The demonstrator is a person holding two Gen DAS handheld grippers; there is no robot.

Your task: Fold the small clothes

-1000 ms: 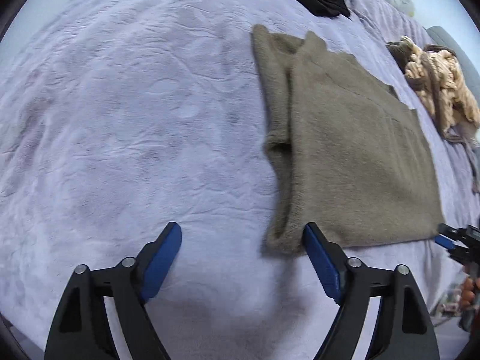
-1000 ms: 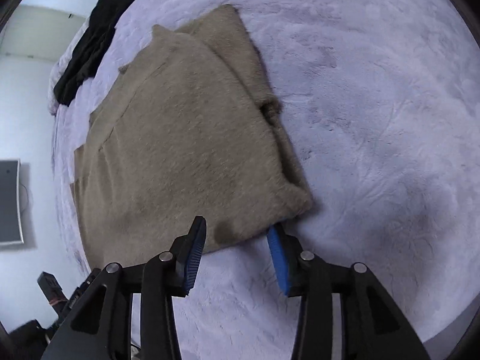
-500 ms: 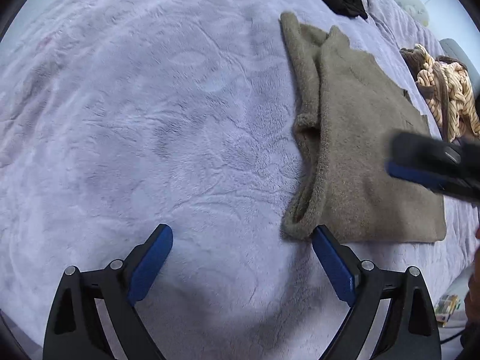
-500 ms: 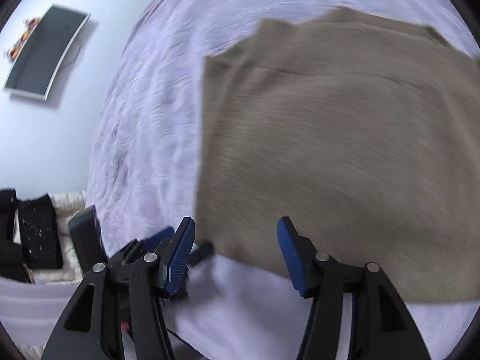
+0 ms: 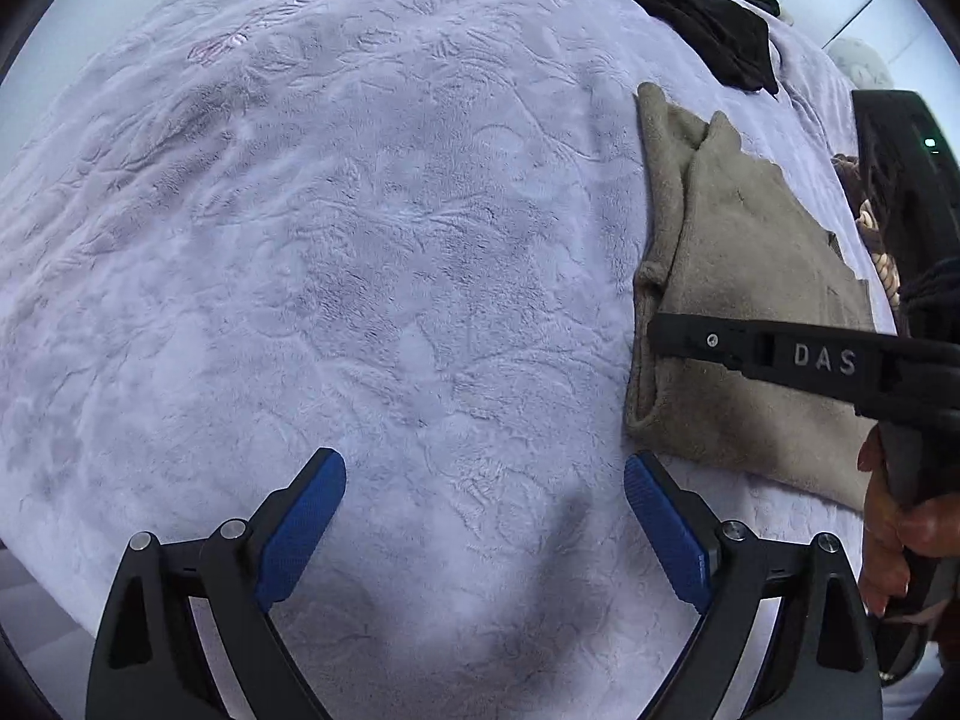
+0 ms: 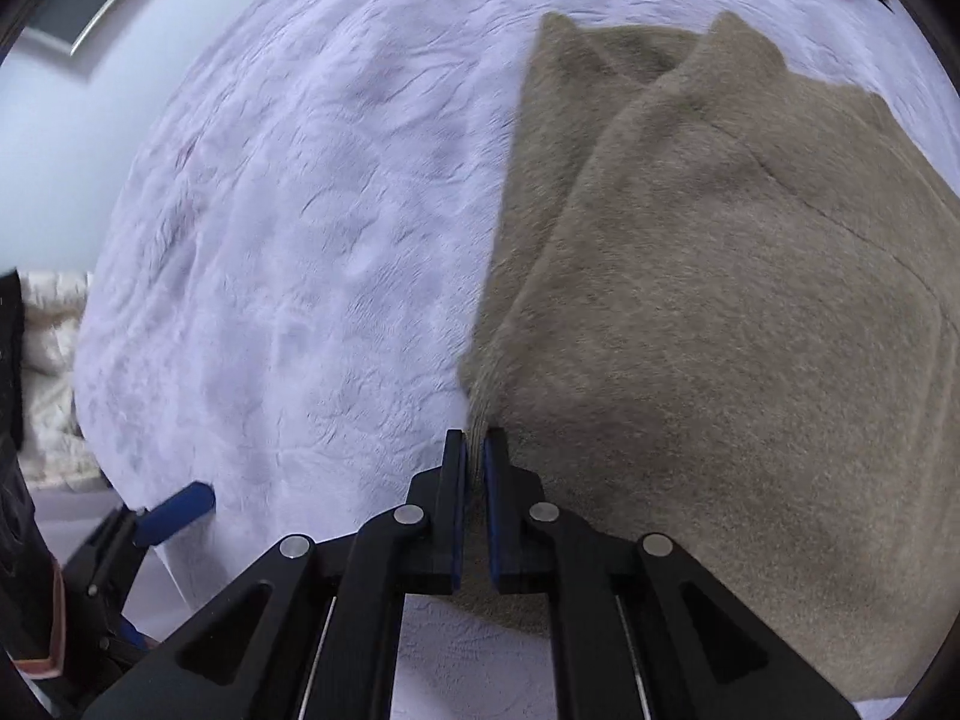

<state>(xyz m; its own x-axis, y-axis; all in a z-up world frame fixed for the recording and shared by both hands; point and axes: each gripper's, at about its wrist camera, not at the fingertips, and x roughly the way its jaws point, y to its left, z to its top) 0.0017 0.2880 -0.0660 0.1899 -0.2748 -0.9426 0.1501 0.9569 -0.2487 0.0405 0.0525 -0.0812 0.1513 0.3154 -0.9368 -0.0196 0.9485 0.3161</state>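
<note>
Pinching the near left corner of the taupe fleece garment [image 6: 720, 330], the right gripper [image 6: 474, 444] fills the bottom centre of its own view, its blue pads pressed almost together with a thin fold of the fabric between them. In the left wrist view the left gripper [image 5: 483, 516] sits at the bottom of the frame with its jaws spread wide and nothing between them, only the lavender plush bedspread [image 5: 360, 240] beneath. Its right pad lies just below the garment's near corner, not touching it.

Just beyond, at the right of the left wrist view, the black body of the right gripper [image 5: 780, 354] reaches in over the garment [image 5: 738, 276], held by a hand [image 5: 894, 534] at the lower right edge. The garment lies flat on the bed, folded lengthwise, with a narrower layer showing along its left side and two pointed corners at its far end.

Farther back, a black garment [image 5: 678, 6] lies crumpled at the upper right of that view. A cream and brown knitted thing [image 5: 870, 228] peeks out at the right edge behind the gripper body.
</note>
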